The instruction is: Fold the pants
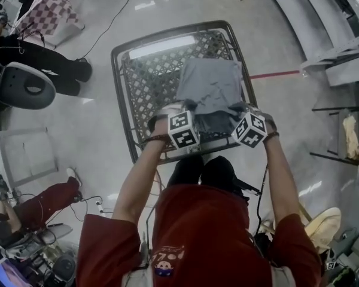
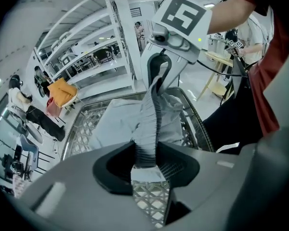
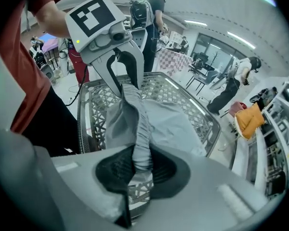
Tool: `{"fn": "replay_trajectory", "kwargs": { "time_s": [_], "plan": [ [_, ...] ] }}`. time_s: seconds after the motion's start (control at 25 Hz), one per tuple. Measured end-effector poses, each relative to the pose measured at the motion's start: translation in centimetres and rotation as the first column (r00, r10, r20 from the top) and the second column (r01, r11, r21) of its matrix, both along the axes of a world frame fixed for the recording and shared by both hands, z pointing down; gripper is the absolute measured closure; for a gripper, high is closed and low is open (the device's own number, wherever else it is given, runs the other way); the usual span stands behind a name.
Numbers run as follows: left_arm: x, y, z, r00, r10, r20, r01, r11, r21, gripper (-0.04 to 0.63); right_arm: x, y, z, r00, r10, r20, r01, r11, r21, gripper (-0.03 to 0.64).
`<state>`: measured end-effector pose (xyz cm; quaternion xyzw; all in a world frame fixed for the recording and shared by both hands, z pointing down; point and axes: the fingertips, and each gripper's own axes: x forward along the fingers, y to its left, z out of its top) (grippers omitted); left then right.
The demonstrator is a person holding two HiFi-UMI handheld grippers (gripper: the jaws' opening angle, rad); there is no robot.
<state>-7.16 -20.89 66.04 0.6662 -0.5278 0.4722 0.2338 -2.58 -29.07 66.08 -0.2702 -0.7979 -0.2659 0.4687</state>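
**Together, two grippers are pinching the pants by the waistband above a mesh table**

The left gripper is clamping its fingers on one end of the ribbed elastic waistband. The cloth is sitting squeezed between the dark pads and poking out below them. The right gripper is doing the same at the other end, with its fingers closing tightly on the bunched grey band. Each gripper view is showing the opposite gripper straight ahead, with the waistband running as a narrow gathered strip from one pair of fingers to the other.

In the head view, the person in a red shirt is standing at the near edge of the table with both arms reaching forward. The two grippers are sitting side by side, and their marker cubes are facing up. The gathered end of the pants is hanging between them at the near right part of the table. The rest of the grey fabric is lying as a roughly square patch on the lattice top, stretching away toward the far right corner. The left half of the mesh is showing bare.

Around the table, pale floor is showing. White shelving is standing off to one side, with an orange cloth draped on it.
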Motion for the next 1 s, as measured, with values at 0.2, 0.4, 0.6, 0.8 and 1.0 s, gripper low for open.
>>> {"fn": "replay_trajectory", "kwargs": {
  "time_s": [0.2,0.4,0.6,0.8,1.0],
  "plan": [
    [-2.7,-1.8,0.2,1.0,-0.015,-0.005,0.015,1.0,0.001,0.456,-2.7,-1.8,0.1,1.0,0.011,-0.003,-0.011,1.0,-0.001,0.568],
    [-4.7,-3.7,2.0,0.999,-0.029,-0.016,0.028,0.999,-0.024,0.456,-4.7,-3.7,2.0,0.999,0.004,-0.033,-0.004,1.0,-0.018,0.568],
    [-7.0,-5.5,3.3,0.998,-0.056,-0.027,0.055,0.997,-0.046,0.456,-7.2,-5.6,3.5,0.999,-0.005,-0.043,0.003,0.999,-0.04,0.568],
    [-10.0,-7.4,4.0,0.995,-0.097,-0.025,0.095,0.993,-0.068,0.454,-10.4,-7.6,4.2,0.998,-0.02,-0.052,0.017,0.998,-0.062,0.566],
    [-12.8,-8.6,6.2,0.993,-0.116,-0.028,0.113,0.988,-0.107,0.453,-13.4,-8.8,6.3,0.997,-0.036,-0.074,0.03,0.997,-0.075,0.565]
  ]
}}
